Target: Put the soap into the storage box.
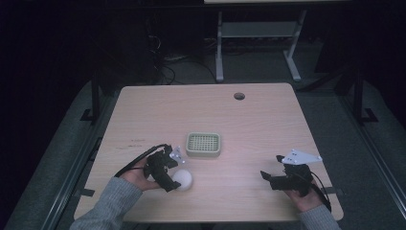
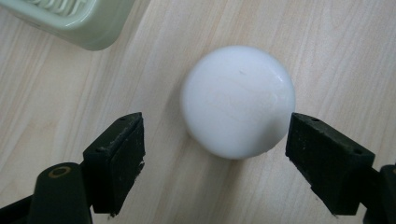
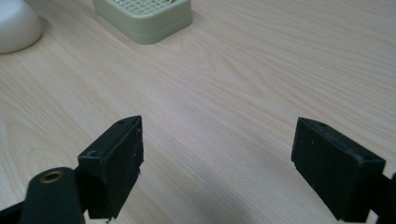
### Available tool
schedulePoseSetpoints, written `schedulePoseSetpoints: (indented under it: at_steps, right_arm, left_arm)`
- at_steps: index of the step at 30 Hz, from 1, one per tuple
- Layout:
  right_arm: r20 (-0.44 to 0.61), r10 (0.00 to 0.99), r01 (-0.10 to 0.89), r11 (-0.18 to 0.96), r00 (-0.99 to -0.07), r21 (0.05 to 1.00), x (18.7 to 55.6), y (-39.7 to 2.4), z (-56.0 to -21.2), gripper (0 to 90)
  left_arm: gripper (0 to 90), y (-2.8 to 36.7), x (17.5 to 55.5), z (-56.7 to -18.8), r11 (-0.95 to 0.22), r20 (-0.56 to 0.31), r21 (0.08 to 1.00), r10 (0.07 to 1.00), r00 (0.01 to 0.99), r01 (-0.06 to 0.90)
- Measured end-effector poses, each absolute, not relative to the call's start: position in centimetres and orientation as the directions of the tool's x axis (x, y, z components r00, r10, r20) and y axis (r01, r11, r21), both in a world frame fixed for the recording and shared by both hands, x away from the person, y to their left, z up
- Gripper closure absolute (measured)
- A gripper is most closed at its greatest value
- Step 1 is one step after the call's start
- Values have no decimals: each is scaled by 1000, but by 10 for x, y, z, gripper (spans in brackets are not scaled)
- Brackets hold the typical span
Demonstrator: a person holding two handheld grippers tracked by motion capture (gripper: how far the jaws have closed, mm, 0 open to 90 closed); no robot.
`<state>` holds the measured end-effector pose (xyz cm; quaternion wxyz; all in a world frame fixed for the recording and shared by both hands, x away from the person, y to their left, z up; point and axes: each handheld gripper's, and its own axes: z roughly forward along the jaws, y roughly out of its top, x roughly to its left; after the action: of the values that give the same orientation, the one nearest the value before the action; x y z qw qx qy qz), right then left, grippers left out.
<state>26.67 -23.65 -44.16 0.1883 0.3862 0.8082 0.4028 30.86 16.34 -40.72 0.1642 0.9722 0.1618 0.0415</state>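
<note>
White and smooth, a ball (image 2: 238, 101) is seen lying on the pale wood table (image 1: 268, 124), toward the near left part of it. The ball is flanked by the fingers (image 2: 119, 161) of the left gripper (image 2: 215, 163), which are spread wide; in the left gripper view one finger is held well clear of the ball on one side, while the other is set just beside it, and whether that finger touches the ball cannot be told. In the high view the left gripper (image 1: 173, 181) is held low by the left hand (image 1: 139, 175), with the ball (image 1: 183, 179) at its tip.

A pale green basket (image 1: 203, 144) with a gridded bottom is placed near the middle of the table, just beyond the ball and apart from it; a corner of it (image 2: 70, 23) is caught at the top of the left gripper view.

The right gripper (image 1: 273, 175) is held by the right hand (image 1: 304, 196) at the near right of the table, well apart from both ball and basket. Its fingers (image 3: 114, 165) are parted wide over bare wood and nothing is gripped between them. In the right gripper view, the basket (image 3: 144, 16) and an edge of the ball (image 3: 16, 28) are seen farther off.
</note>
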Motion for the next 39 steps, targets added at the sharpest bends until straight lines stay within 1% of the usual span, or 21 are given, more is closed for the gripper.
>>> schedulePoseSetpoints:
  at_steps: [8, 39]
  right_arm:
    - [9, 773, 474, 380, -634, 794, 266, -235, -442, 162]
    - [11, 767, 470, 381, -641, 796, 266, -236, -442, 162]
  left_arm:
    - [182, 154, 310, -412, -910, 15, 303, 300, 954, 282]
    - [174, 134, 315, -430, -939, -17, 231, 257, 966, 254]
